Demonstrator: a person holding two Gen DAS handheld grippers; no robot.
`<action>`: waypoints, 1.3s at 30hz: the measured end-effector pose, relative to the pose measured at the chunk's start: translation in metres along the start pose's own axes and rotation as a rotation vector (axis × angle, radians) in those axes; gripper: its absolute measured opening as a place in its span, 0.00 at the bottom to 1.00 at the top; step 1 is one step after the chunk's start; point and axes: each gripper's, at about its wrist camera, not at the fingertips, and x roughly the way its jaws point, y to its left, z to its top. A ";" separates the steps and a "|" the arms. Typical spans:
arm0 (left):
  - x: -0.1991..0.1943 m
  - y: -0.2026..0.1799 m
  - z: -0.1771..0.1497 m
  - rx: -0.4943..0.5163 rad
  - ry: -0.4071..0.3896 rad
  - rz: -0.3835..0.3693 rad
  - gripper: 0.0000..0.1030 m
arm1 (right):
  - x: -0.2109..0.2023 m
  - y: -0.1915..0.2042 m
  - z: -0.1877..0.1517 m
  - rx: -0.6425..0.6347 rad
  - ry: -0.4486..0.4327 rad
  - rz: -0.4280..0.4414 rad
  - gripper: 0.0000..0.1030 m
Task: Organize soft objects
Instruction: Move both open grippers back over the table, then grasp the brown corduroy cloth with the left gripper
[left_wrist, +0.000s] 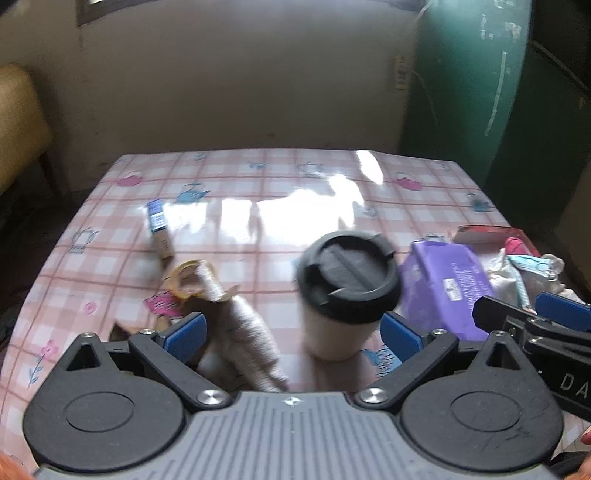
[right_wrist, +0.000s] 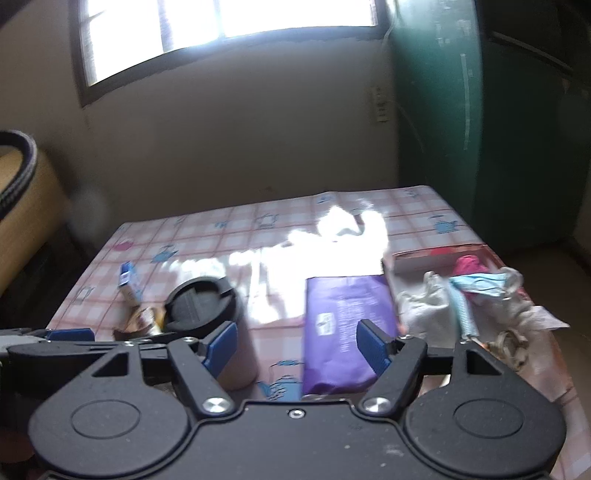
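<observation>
Your left black two-finger gripper with blue pads (left_wrist: 291, 334) is spread wide, nothing between the pads. One blue pad (left_wrist: 186, 330) sits left in its own view, the other far right, both angled outward. Body level, pointing forward and slightly down.

Your right black two-finger gripper with blue pads (right_wrist: 297, 347) is also spread wide, pads gripping nothing, same level forward pose.

The two run side by side, close: the right one's finger tip shows at the right edge of the left view (left_wrist: 532, 325), and the left one's finger crosses the left edge of the right view (right_wrist: 70, 338).
</observation>
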 end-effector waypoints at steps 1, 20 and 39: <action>0.000 0.005 -0.002 -0.007 0.002 0.007 1.00 | 0.002 0.005 -0.001 -0.006 0.006 0.008 0.82; -0.006 0.090 -0.034 -0.121 0.021 0.085 1.00 | 0.033 0.084 -0.029 -0.093 0.061 0.167 0.83; 0.047 0.135 -0.043 -0.244 0.072 0.096 1.00 | 0.063 0.091 -0.050 -0.080 0.140 0.209 0.83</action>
